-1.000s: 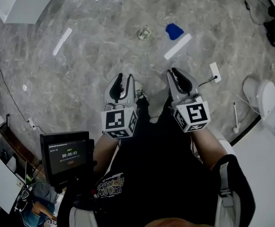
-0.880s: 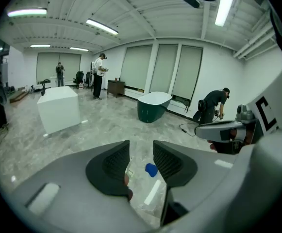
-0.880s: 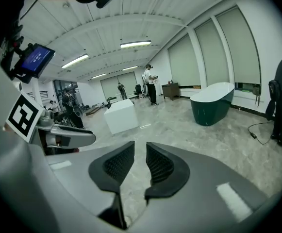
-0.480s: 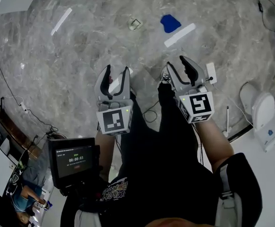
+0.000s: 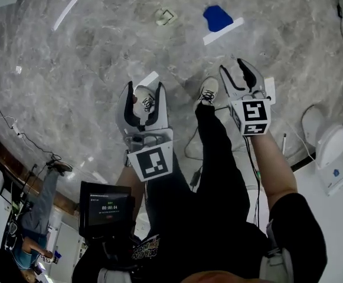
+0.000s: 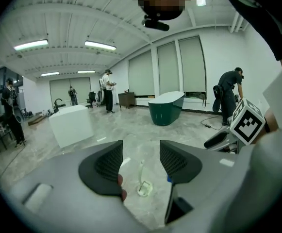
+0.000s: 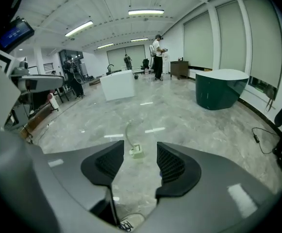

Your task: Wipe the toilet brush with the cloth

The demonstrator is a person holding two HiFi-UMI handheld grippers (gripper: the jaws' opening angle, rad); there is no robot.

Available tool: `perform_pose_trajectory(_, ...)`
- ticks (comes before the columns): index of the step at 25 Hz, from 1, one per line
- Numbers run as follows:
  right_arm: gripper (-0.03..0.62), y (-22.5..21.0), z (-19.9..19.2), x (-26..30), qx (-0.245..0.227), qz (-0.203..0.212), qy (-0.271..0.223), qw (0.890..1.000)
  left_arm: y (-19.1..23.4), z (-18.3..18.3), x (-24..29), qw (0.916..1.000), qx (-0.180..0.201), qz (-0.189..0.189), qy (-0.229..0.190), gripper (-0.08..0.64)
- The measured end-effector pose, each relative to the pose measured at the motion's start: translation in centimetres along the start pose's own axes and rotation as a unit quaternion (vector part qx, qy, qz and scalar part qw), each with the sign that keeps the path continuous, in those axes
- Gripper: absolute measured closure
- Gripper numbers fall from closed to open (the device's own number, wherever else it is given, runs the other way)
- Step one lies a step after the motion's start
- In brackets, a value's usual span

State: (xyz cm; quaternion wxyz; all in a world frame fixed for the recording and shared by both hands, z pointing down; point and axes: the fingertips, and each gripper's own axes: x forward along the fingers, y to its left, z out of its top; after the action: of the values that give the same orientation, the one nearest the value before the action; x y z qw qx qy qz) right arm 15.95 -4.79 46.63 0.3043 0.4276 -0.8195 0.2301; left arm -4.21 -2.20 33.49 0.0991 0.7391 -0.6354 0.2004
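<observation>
The toilet brush (image 5: 166, 17) stands in its pale holder on the grey marble floor, far ahead of me. A blue cloth (image 5: 217, 17) lies on the floor to its right, by a white strip (image 5: 223, 31). My left gripper (image 5: 143, 99) and right gripper (image 5: 237, 69) hang side by side above my shoes, well short of both. Their jaws have just been opening and stand open, nothing between them. The left gripper view shows the brush (image 6: 143, 181) through the gap of the left gripper (image 6: 141, 161). In the right gripper view the brush (image 7: 133, 147) lies beyond the right gripper (image 7: 140, 163).
A white toilet (image 5: 330, 143) stands at the right, with a power strip (image 5: 270, 90) and cables on the floor near it. A small monitor (image 5: 105, 208) hangs at my chest. Farther off are a green bathtub (image 7: 221, 95), a white block (image 6: 72, 125) and several people.
Both grippers have dropped and reached further forward, the right one more. Both pairs of jaws went from nearly shut to open. Brush and cloth now sit higher in the head view.
</observation>
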Motion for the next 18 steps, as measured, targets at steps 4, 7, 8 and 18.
perform_pose_trajectory(4, 0.374, -1.8, -4.6, 6.3, 0.006, -0.033, 0.009, 0.999, 1.0, -6.7, 2.0, 0.9998, -0.018, 0.004, 0.002, 0.296)
perform_pose_trajectory(7, 0.373, -3.0, -7.8, 12.0, 0.016, -0.053, 0.004, 0.998, 2.3, -12.8, 4.1, 0.9990, -0.039, -0.004, 0.020, 0.295)
perform_pose_trajectory(8, 0.371, -3.3, -9.0, 13.7, 0.014, -0.056, 0.004, 0.998, 2.7, -14.6, 4.8, 0.9985, -0.048, -0.005, 0.025, 0.295)
perform_pose_trajectory(18, 0.359, -11.0, -23.1, 32.2, -0.064, -0.101, 0.084, 0.989, 1.3, -26.1, 10.0, 0.9945, -0.093, -0.048, 0.012, 0.281)
